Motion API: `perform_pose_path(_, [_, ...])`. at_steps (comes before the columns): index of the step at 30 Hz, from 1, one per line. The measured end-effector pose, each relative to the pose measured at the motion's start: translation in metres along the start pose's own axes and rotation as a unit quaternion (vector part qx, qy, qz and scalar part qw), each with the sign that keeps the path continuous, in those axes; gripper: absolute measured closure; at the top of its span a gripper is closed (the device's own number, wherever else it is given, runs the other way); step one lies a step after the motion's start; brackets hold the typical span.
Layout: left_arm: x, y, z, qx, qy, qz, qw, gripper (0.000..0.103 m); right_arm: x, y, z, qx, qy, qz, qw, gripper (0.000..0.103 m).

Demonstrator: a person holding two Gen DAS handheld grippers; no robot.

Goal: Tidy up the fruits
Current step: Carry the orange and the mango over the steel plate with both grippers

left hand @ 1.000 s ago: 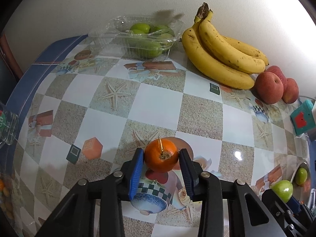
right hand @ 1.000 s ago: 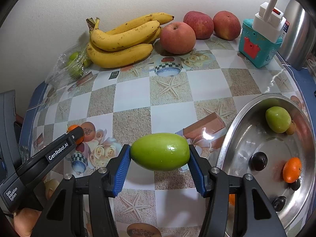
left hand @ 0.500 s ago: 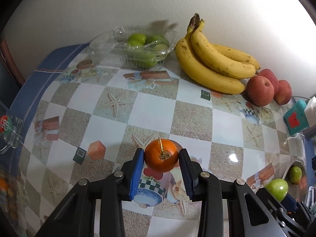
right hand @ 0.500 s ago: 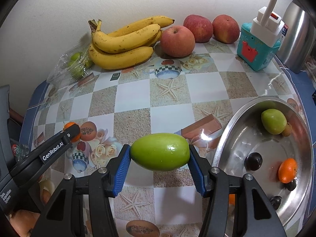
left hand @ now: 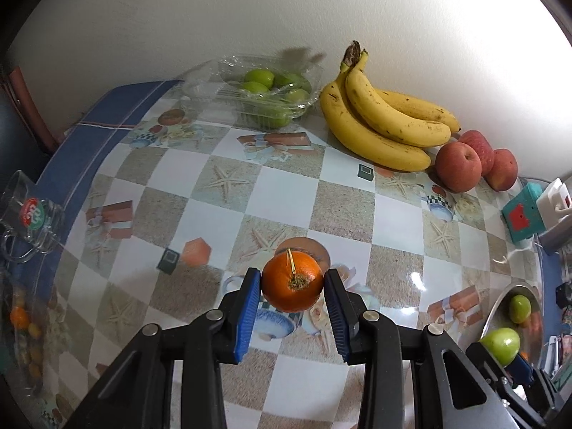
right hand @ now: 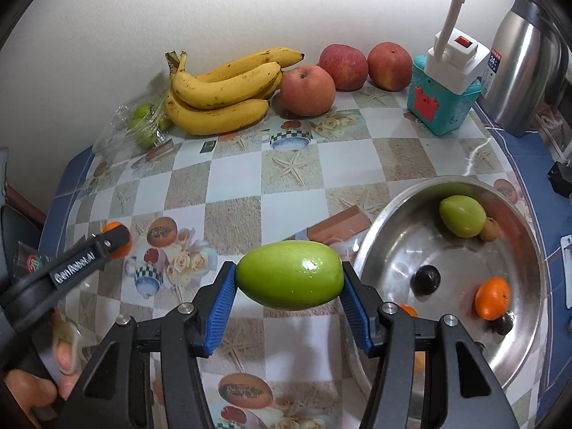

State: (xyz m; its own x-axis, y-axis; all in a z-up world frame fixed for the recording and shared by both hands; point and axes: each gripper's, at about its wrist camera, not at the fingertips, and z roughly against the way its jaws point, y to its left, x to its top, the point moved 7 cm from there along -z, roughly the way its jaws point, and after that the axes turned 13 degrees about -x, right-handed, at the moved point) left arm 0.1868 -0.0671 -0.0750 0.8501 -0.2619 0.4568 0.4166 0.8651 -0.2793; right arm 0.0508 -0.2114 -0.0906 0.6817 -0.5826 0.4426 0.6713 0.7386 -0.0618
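We hold the left gripper (left hand: 292, 282) clamped on a small orange (left hand: 292, 281), blue pads pressed to both sides, stem end and a thin yellow stalk facing the camera. Our right gripper (right hand: 289, 280) is clamped on an oval green fruit (right hand: 289, 274), held lengthwise between its pads, the skin glossy with one bright highlight.

Compared with a second ago, both grips are unchanged, but the tablecloth (left hand: 268, 193) looks farther below the left gripper: the bananas (left hand: 384, 118) and the clear plastic tray of green fruits (left hand: 266, 93) sit lower in the left view and appear smaller, and more of the wall shows above them. In the right view the steel bowl (right hand: 393, 221) has slid toward the centre, so more of its inside shows, and a steel flask (right hand: 522, 68) now stands fully in frame at the far right.

The orange hangs above the checked cloth, clear of it, over a printed teacup. The green fruit hangs just beside the bowl's near-left rim. Inside the bowl lie another green fruit (right hand: 462, 215), an orange (right hand: 492, 297), and some small dark fruits (right hand: 426, 279).

Against the wall, three red apples (right hand: 308, 89) sit next to the bananas, and a teal box (right hand: 441, 109) with a white plug block on top stands beyond them.
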Motion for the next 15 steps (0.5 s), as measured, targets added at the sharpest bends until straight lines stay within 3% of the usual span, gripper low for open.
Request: perform_pose_path(15, [-0.038, -0.009, 0.043, -0.011, -0.014, -0.003, 0.9998, 0.064, -0.016, -0.013, 0.039, 0.004, -0.026, 0.001, 1.0, 0.045])
